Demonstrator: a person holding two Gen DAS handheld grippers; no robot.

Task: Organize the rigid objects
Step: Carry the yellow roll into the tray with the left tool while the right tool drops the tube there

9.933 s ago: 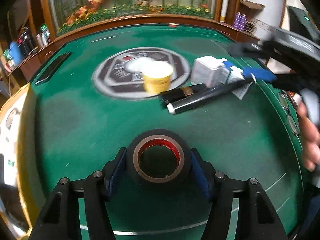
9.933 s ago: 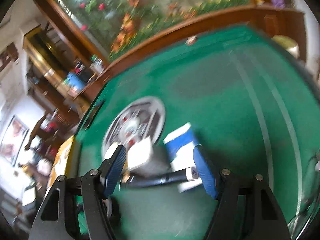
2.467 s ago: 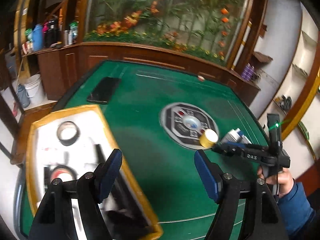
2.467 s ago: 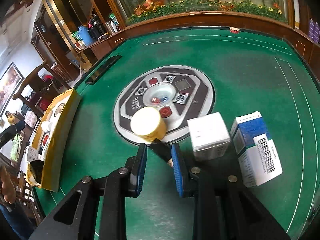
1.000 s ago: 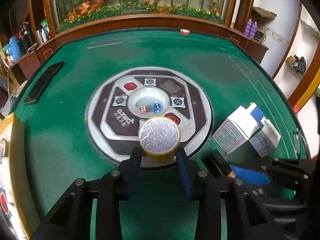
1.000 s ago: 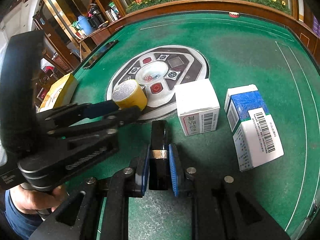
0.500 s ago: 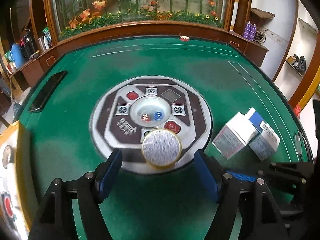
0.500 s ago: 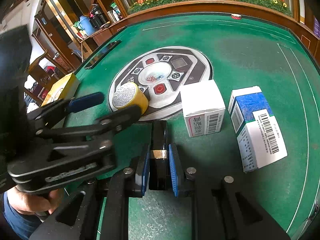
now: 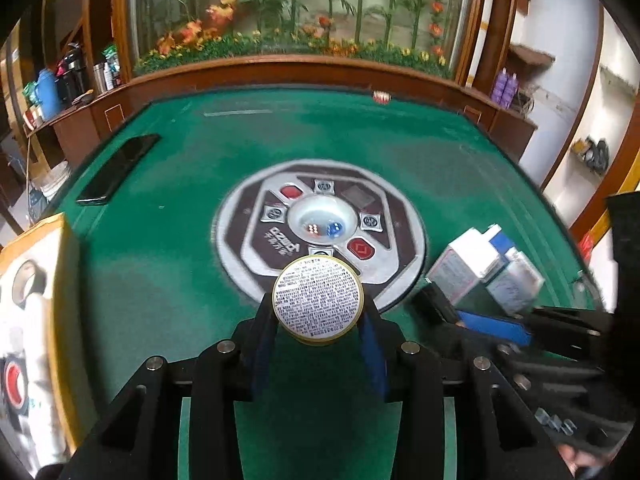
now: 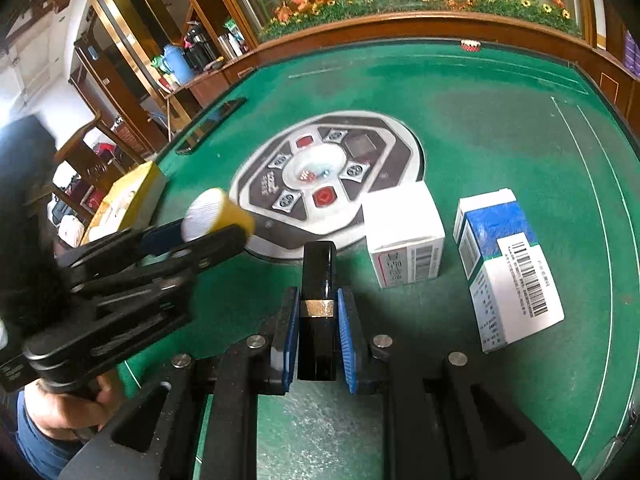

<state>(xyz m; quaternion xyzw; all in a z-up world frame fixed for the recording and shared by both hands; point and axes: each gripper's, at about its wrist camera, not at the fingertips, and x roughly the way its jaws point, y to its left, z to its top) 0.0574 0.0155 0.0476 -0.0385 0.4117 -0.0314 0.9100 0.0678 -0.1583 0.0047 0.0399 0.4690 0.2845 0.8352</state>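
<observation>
Green felt mahjong table [image 9: 440, 152] fills both views, planter behind; the left gripper [image 9: 318, 332], its jaws just closing after standing wide half a second ago, now clamps the yellow jar [image 9: 318, 300], ready for the yellow tray [image 9: 60, 280]; the right gripper [image 10: 318, 332] grips a black case [image 10: 318, 280]

Beyond the green worktop [image 9: 168, 280] runs a wooden rail [image 9: 288, 68]. Behind it, a glass case [image 9: 296, 4] holds flowers. White wall [image 9: 560, 40] at right.
</observation>
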